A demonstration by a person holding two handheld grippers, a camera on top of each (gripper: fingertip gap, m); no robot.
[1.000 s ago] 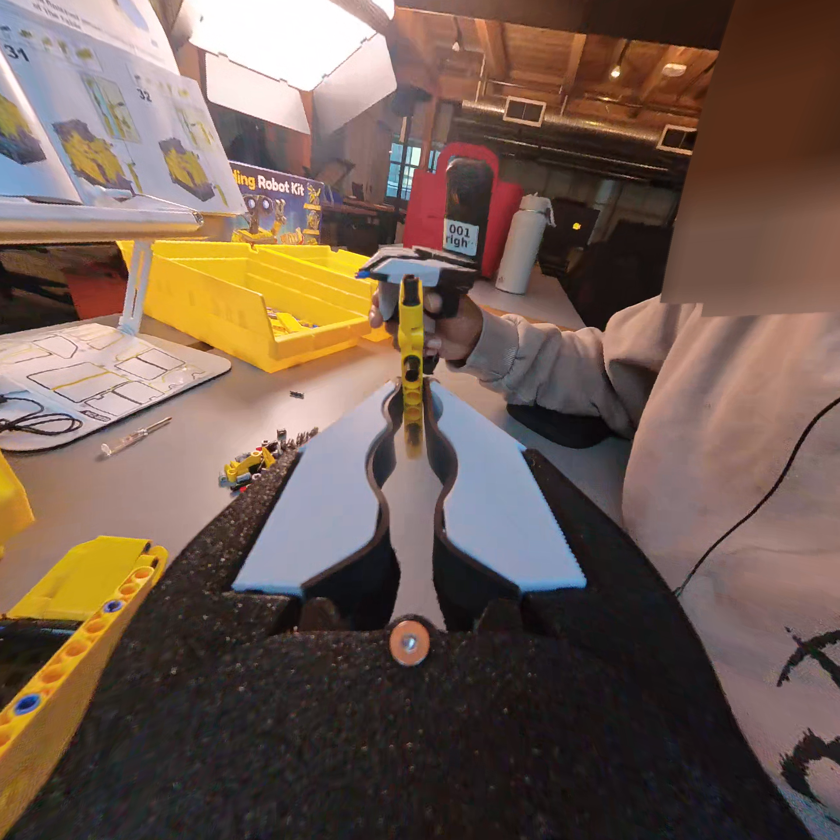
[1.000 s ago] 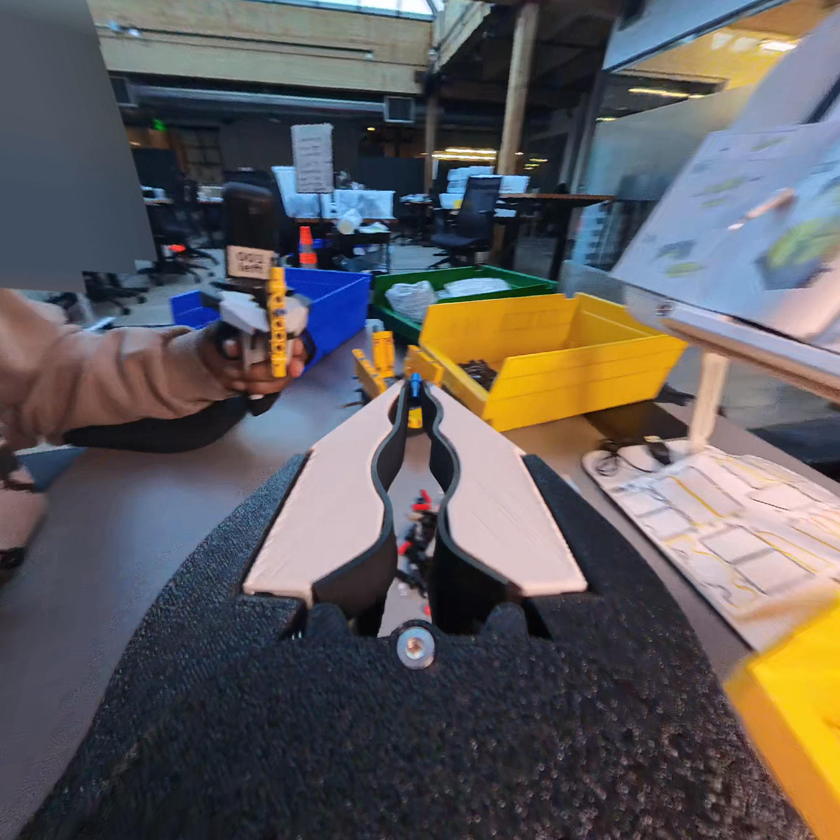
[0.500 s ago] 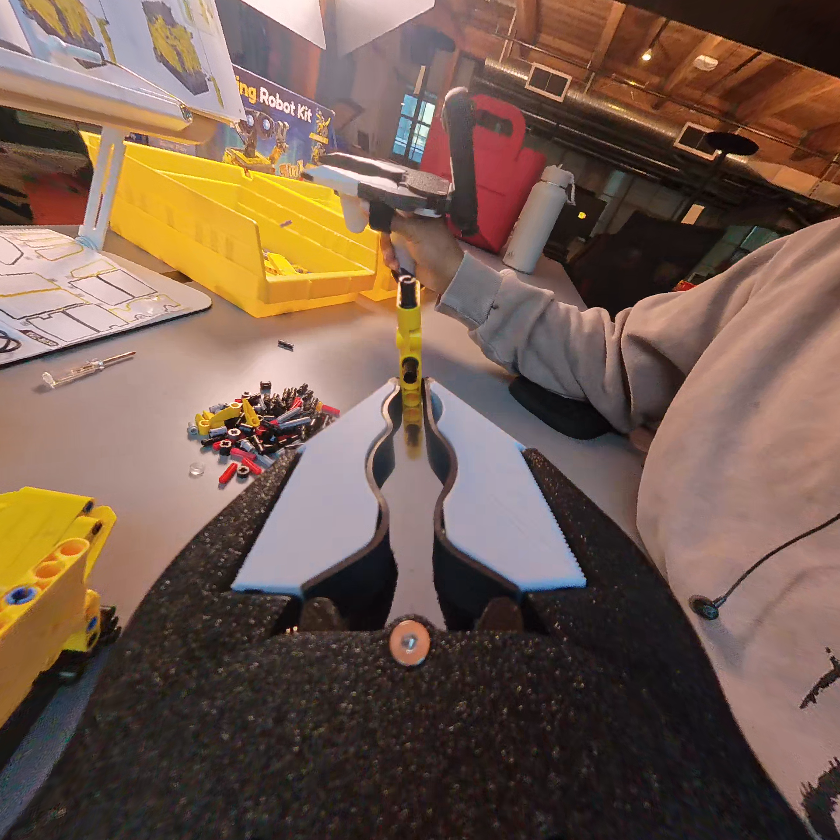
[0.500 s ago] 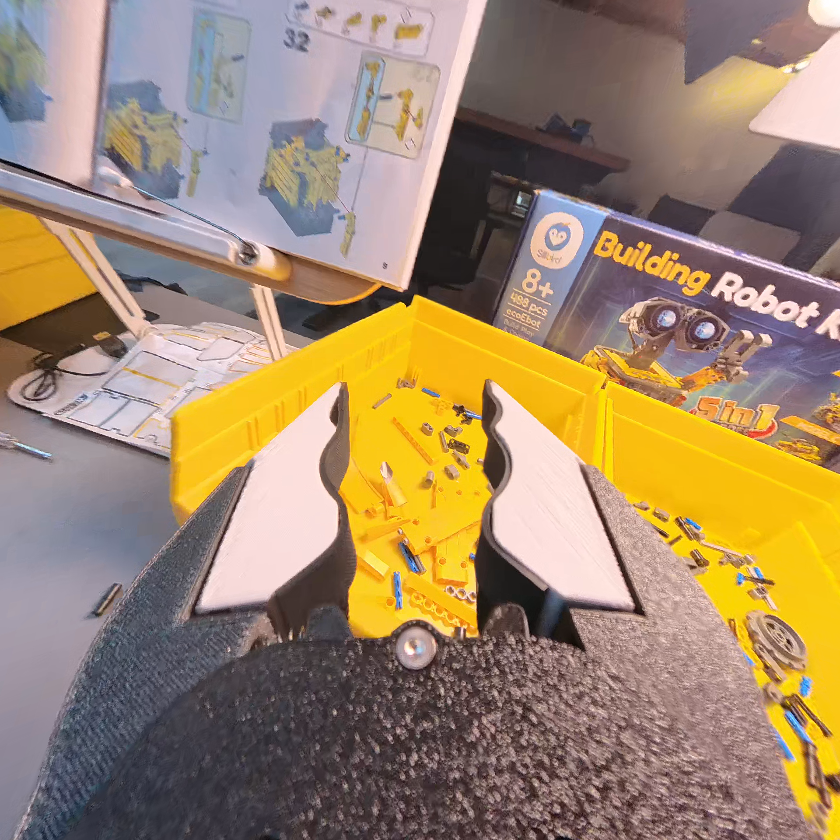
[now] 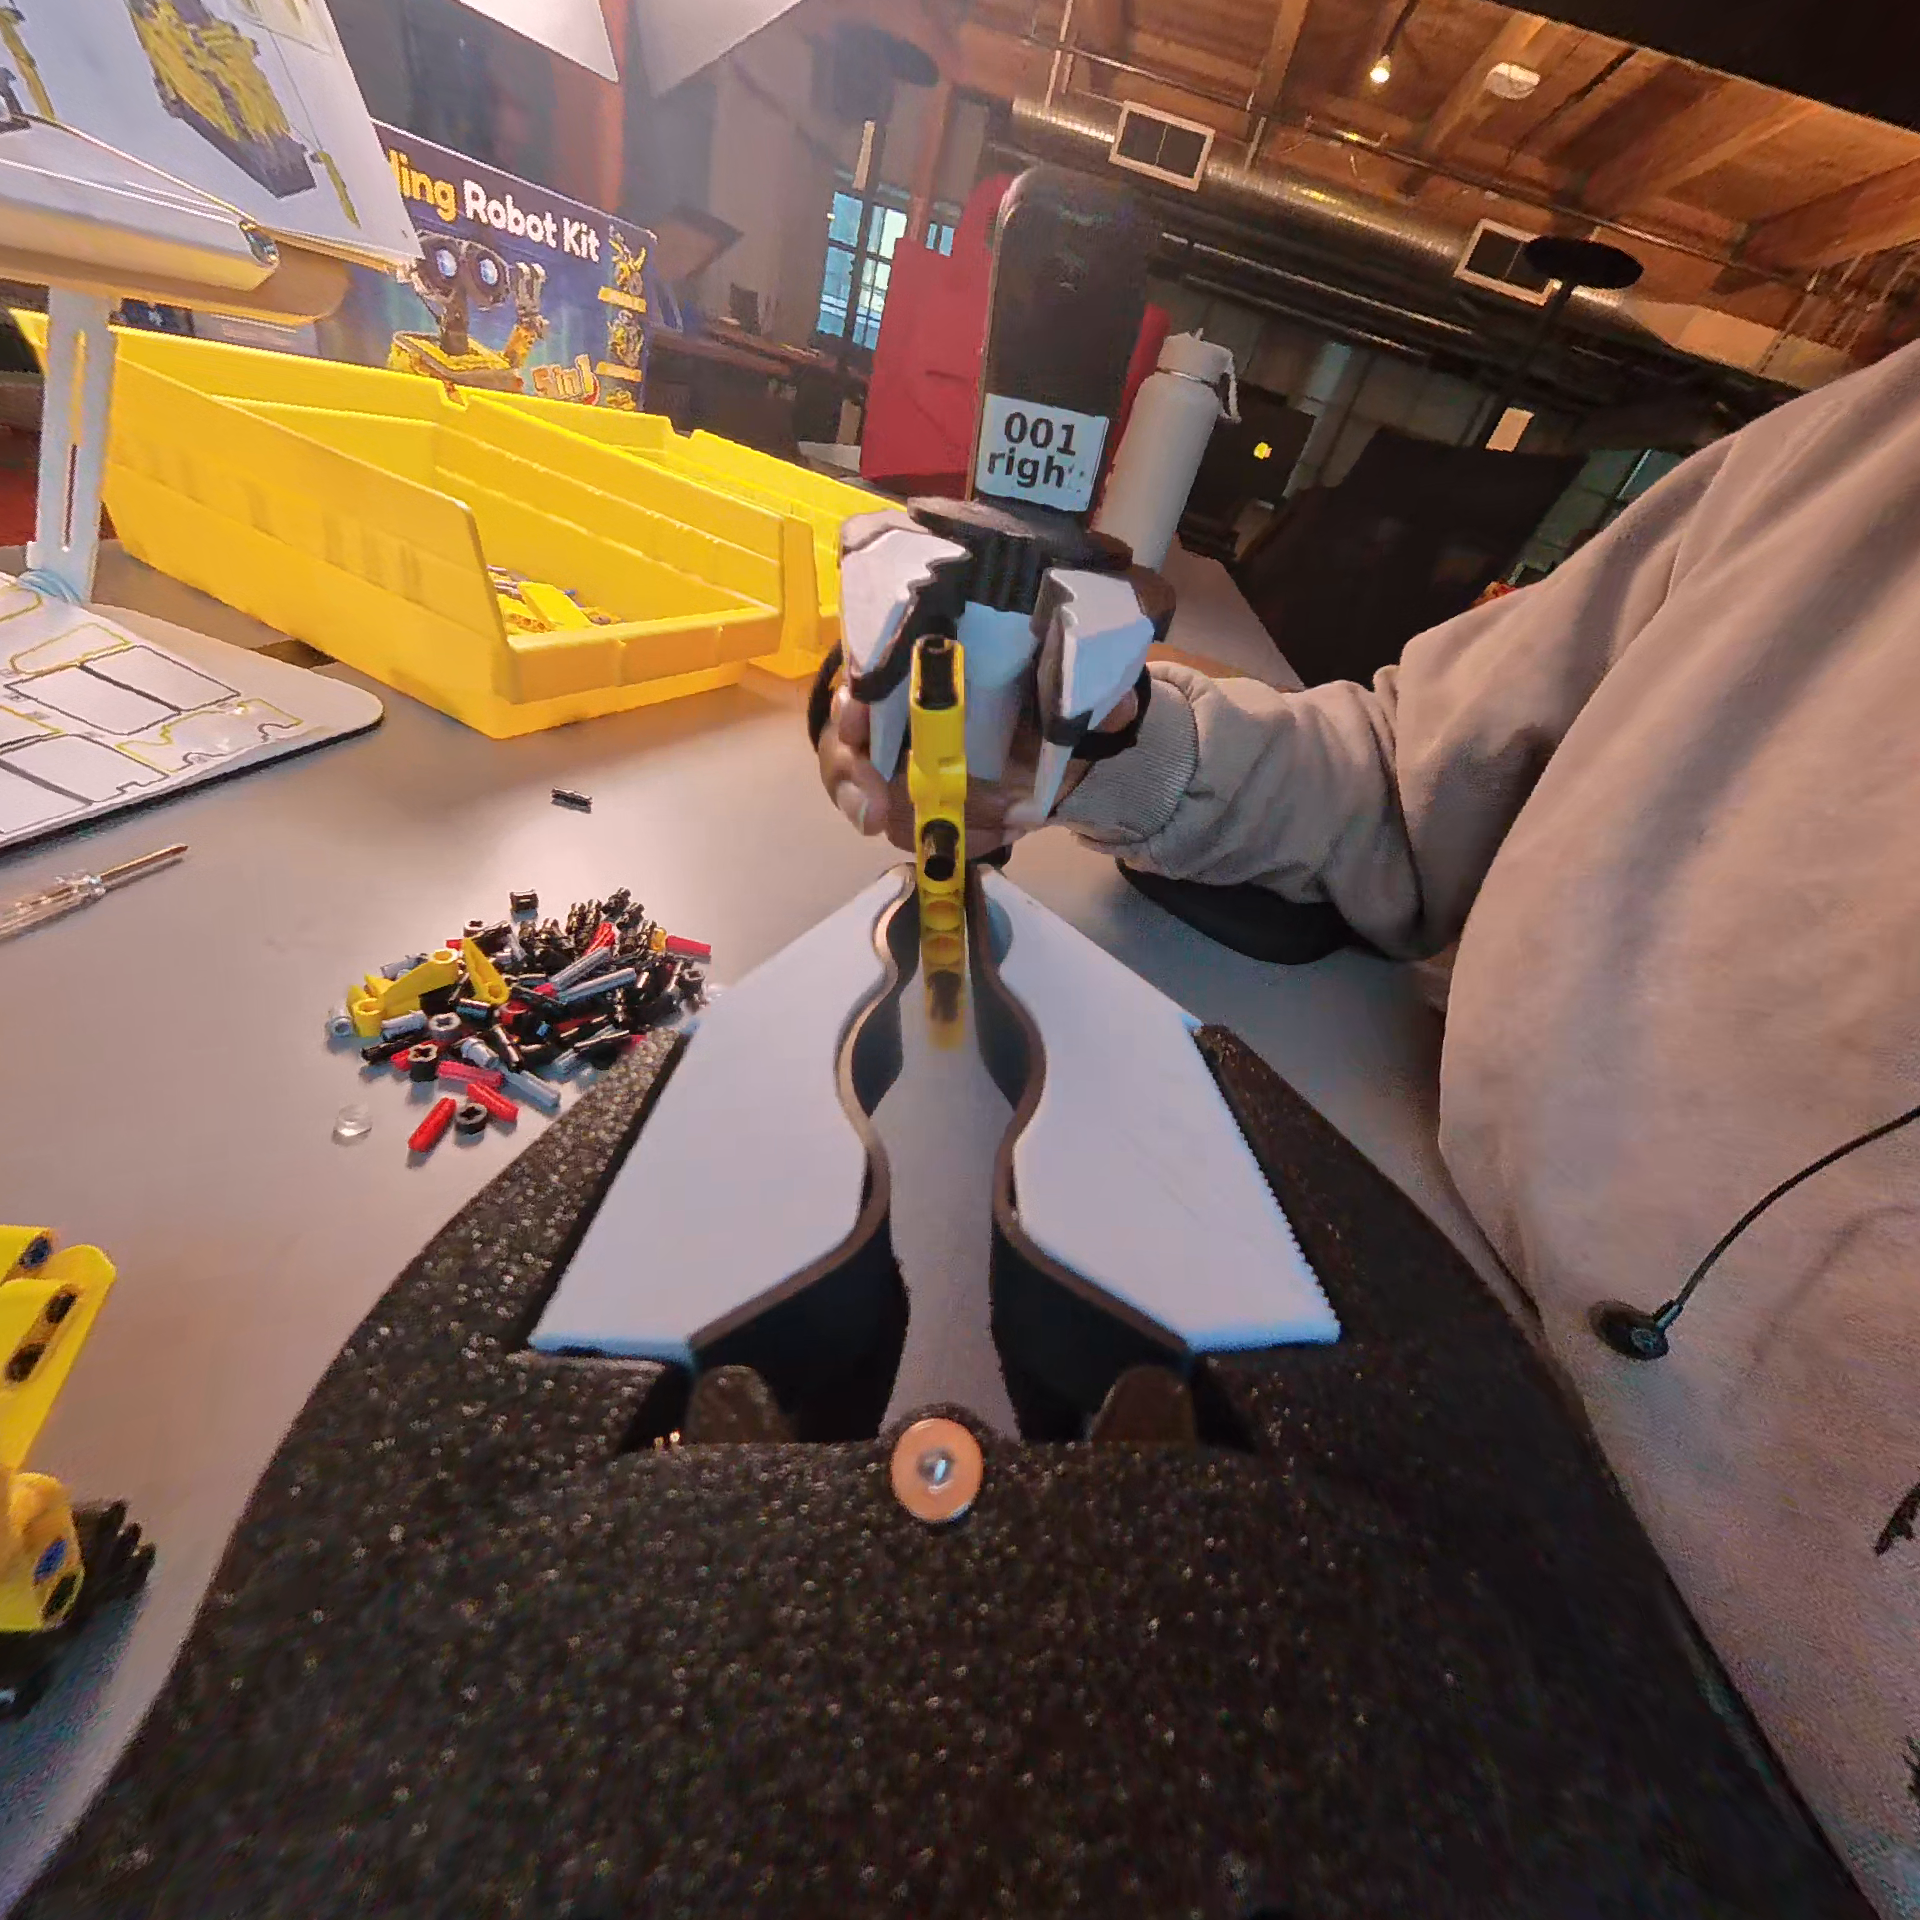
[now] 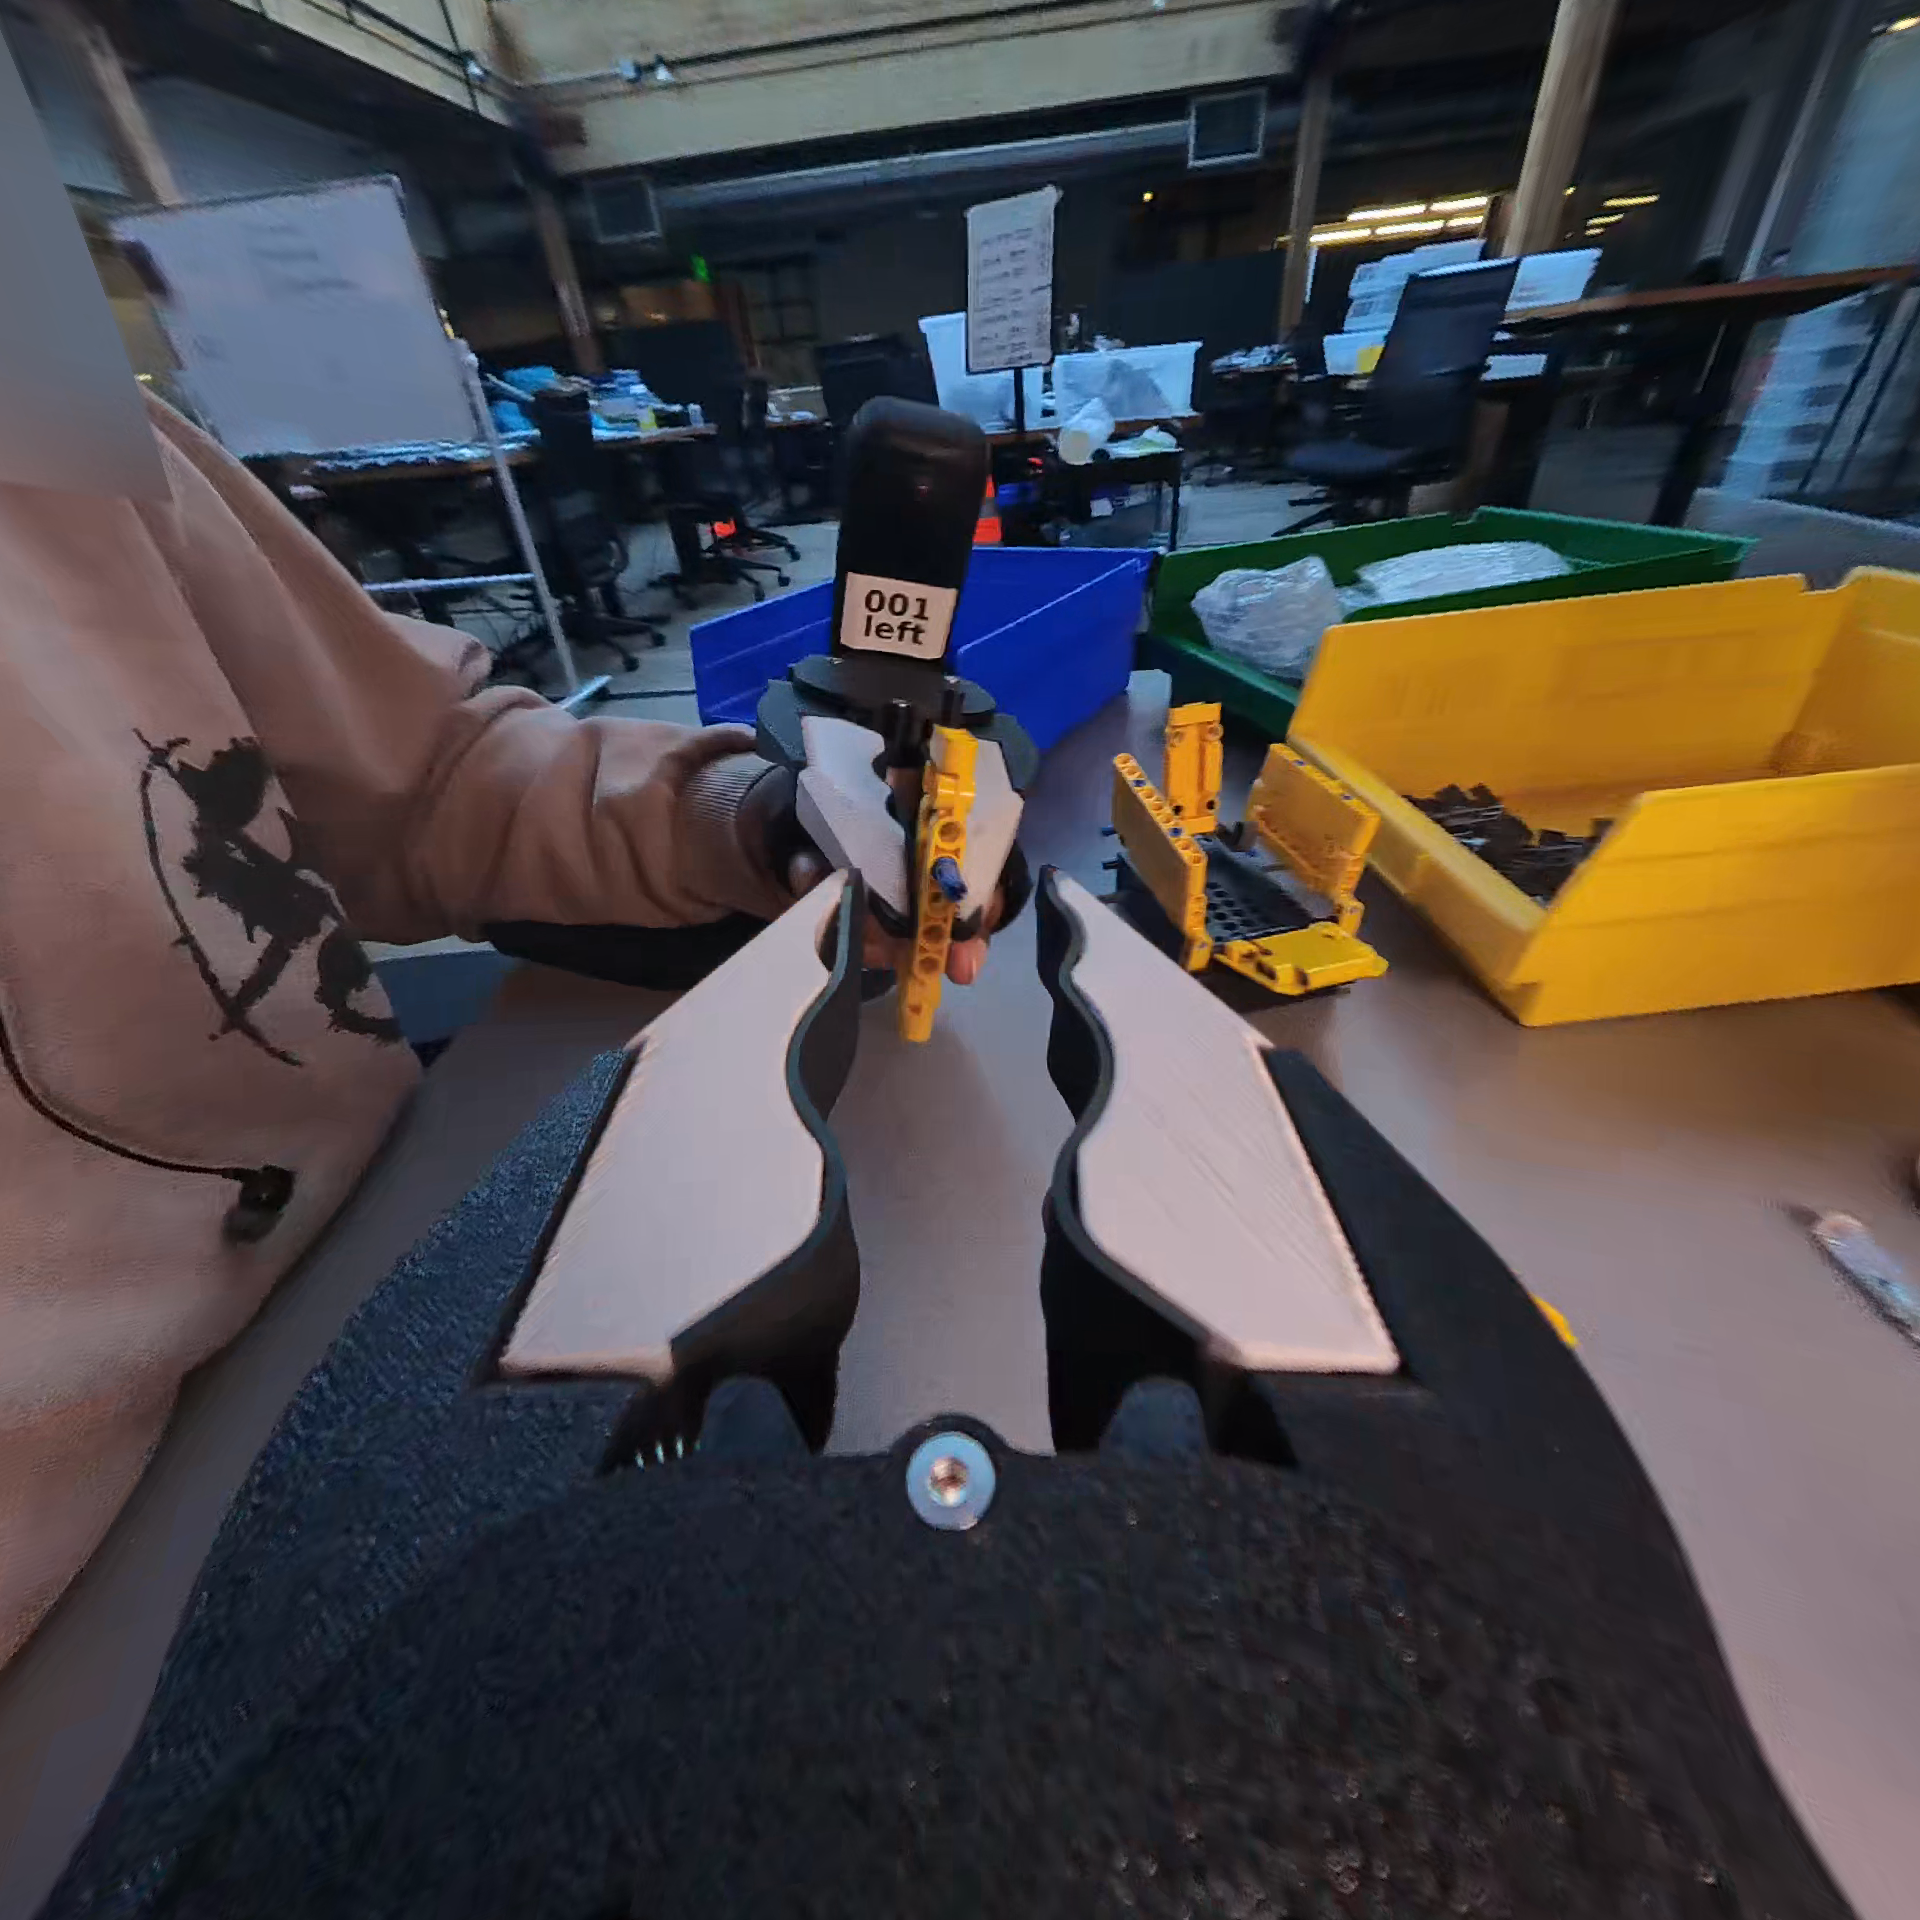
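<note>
While our left claw [image 5: 940, 914] stays out of it, clenched on a slim yellow plastic beam [image 5: 938, 831] pierced with a row of round holes and standing upright between the smooth grey fingers [image 5: 748, 1122], our right claw [image 6: 945, 914] faces it with jaws parted and nothing between them. Its fingertips sit either side of the beam's end without clearly touching. Beside the left claw, on the matte grey worktop [image 5: 208, 1195], we see one loose heap of small pins [image 5: 520, 997], black, red and grey. Past the right claw stands one half-built yellow model [image 6: 1236, 873] with perforated panels. Farther back lie one blue bin [image 6: 1039, 634], one green bin [image 6: 1455, 551] and yellow bins [image 5: 436, 582]; each claw's black handle carries a white printed sticker, and a dark printed box [image 5: 520, 281] stands behind.
</note>
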